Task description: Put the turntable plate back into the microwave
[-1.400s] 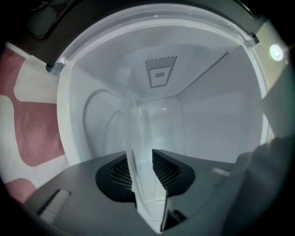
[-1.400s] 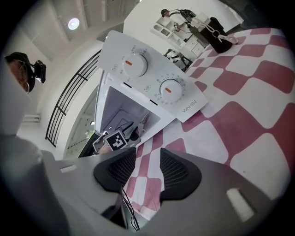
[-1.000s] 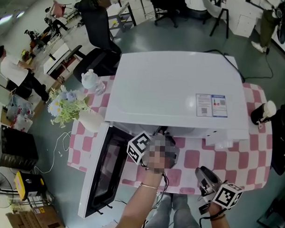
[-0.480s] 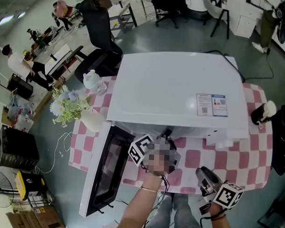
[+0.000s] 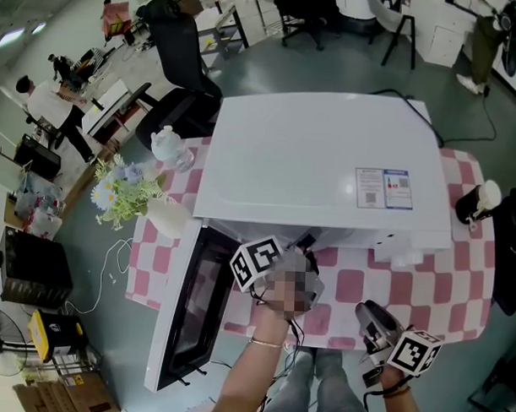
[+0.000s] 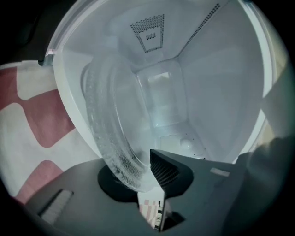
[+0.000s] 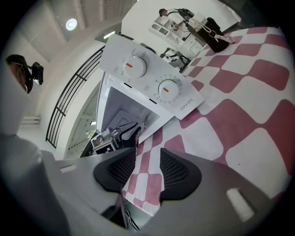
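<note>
Glass turntable plate point(image 6: 115, 133) stands nearly on edge at the mouth of the microwave point(image 5: 319, 161). Its ribbed rim sits between the fingers of your left gripper point(image 6: 138, 177), which have just been closing and now clench that rim. A small knob point(image 6: 186, 144) shows on the microwave's floor, likely the drive hub. Roll the plate flat before reaching deeper and keep its far edge off the microwave's side walls. Lower it centred over that knob and let go only once it sits level. The bite is thin, so the glass may slip. Your right gripper point(image 7: 142, 170) hangs released over the bench point(image 5: 424, 291) before the microwave's dials, fingers empty.
</note>
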Demonstrator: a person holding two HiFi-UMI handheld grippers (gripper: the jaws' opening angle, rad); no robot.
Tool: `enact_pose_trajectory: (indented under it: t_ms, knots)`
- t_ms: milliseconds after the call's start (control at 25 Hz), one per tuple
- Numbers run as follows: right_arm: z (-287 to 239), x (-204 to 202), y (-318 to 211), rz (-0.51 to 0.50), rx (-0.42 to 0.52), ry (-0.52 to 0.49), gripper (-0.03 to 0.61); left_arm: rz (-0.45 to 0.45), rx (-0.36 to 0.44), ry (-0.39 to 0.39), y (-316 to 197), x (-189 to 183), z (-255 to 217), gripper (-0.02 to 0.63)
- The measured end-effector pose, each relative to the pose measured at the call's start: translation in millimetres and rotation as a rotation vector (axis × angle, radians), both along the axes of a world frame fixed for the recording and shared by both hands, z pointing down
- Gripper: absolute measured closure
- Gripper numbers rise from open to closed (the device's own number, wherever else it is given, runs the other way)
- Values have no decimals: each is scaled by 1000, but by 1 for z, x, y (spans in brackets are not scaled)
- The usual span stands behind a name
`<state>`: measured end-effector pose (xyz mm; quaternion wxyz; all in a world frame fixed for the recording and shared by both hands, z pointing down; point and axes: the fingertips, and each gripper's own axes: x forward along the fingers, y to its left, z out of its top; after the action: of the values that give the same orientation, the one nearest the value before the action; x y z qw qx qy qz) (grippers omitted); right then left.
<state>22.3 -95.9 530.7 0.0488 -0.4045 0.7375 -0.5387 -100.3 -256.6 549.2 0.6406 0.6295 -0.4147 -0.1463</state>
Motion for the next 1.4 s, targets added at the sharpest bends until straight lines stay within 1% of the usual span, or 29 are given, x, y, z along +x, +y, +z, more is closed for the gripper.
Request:
enact_pose_trajectory:
  t_ms: [120, 200, 280, 360, 560, 720, 840, 920, 1000, 1120, 1200, 1280, 1400]
  knots:
    - [1, 0, 0, -2, 0, -3, 430, 66, -1, -3, 7, 6, -2, 541]
    - [2, 2, -1, -1, 0, 1, 430, 111, -4, 21, 13, 12, -3, 541]
    - [3, 2, -3, -2, 0, -1, 430, 124, 15, 54, 13, 15, -5, 551]
    - [3, 2, -3, -5, 0, -2, 430, 113, 48, 74, 10, 14, -7, 555]
    - [5, 0, -3, -11, -7, 5, 430, 34, 145, 146, -4, 2, -18, 560]
    - [7, 0, -4, -13, -11, 3, 430, 18, 185, 157, -7, -1, -16, 561]
    - [8, -1, -6, -15, -11, 3, 430, -8, 190, 215, -4, 5, -15, 560]
    - [8, -1, -8, -15, -11, 5, 430, -22, 190, 237, -7, 10, -16, 557]
    - [7, -1, -9, -13, -9, 5, 430, -27, 185, 234, -13, 13, -16, 557]
    - [6, 1, -10, -8, -7, 3, 430, 0, 205, 186, -17, 14, -14, 558]
    - [7, 3, -11, -2, -9, 2, 430, 10, 207, 174, -17, 14, -12, 558]
    - [9, 5, -13, 4, -13, 0, 430, 25, 198, 153, -18, 16, -11, 556]
    - [9, 4, -14, 6, -16, -6, 430, 70, 166, 110, -19, 20, -9, 550]
